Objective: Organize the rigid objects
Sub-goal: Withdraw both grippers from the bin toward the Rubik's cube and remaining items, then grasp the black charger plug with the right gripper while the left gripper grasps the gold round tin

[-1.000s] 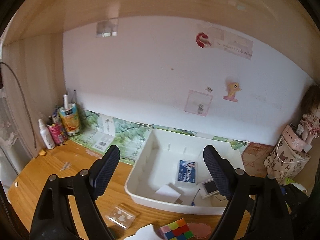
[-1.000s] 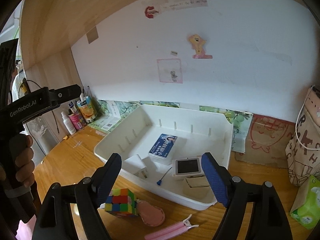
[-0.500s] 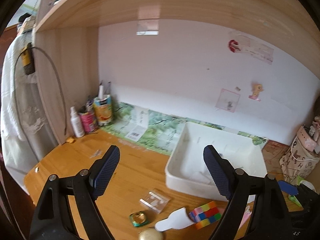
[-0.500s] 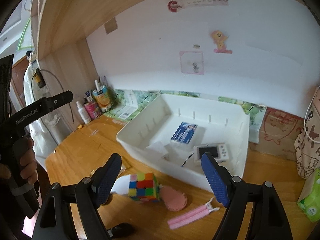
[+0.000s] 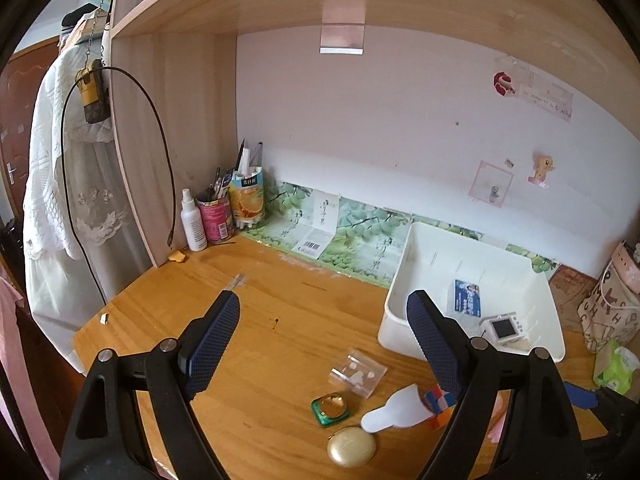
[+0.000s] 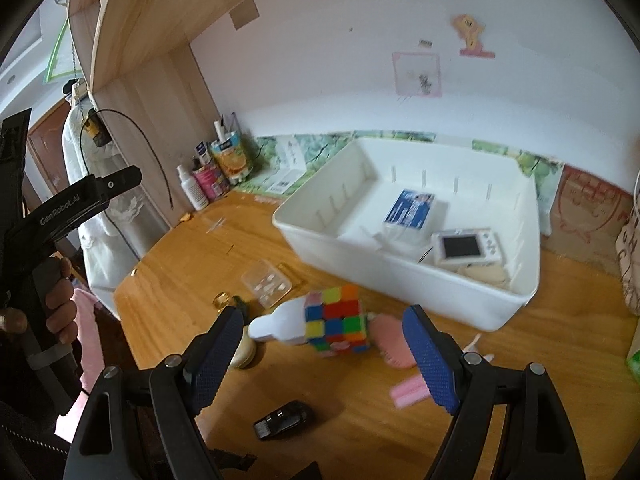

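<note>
A white bin [image 5: 400, 292] [image 6: 320, 236] on the wooden desk holds a blue-labelled box [image 6: 412, 208] and a small white camera [image 6: 466, 246]. In front of it lie a colourful puzzle cube [image 6: 338, 320], a white scoop [image 5: 396, 402], a clear plastic case [image 5: 358, 368], a green square tin [image 5: 330, 406], a gold round compact [image 5: 352, 448], a pink pad [image 6: 390, 340], a pink clip [image 6: 410, 392] and a black clip [image 6: 282, 420]. My left gripper [image 5: 324, 344] is open above the desk, left of the bin. My right gripper [image 6: 324, 356] is open, the cube just beyond its fingertips.
Bottles, a pink can and a juice carton with pens [image 5: 246, 200] stand at the back left by the shelf's side panel. A patterned bag [image 5: 612, 312] and a green packet [image 5: 614, 366] sit at the right. A hand [image 6: 60, 312] grips the left tool's handle.
Both views have pulled back and swung left and down. The bin slid right in the left view; the cube and small items in front of the bin came into view.
</note>
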Tool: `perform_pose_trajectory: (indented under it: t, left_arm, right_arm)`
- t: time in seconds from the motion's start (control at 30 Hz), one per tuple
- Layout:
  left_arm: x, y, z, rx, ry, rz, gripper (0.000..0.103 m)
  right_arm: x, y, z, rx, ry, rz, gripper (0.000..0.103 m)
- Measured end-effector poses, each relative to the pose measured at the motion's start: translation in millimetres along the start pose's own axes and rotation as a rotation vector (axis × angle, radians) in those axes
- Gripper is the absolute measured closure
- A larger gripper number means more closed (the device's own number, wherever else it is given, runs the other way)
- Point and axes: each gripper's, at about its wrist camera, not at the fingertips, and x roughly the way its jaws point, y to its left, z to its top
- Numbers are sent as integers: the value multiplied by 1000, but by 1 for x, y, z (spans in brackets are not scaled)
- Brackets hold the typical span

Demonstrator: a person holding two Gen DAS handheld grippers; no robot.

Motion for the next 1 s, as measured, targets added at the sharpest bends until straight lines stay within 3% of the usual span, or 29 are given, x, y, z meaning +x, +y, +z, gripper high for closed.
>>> perform_pose_trajectory:
  t: [0.23, 0.57, 1.0]
  left_arm:
    - [9, 15, -7, -17, 57, 19, 15]
    - [24, 48, -12, -3, 185, 25, 15]
    - [47, 63, -19, 110, 361, -84, 15]
  right_arm:
    - [13, 8, -10, 58, 103, 57, 20]
    - [32, 9, -26, 240, 213, 56, 20]
    - [52, 17, -44, 483, 293, -11, 20]
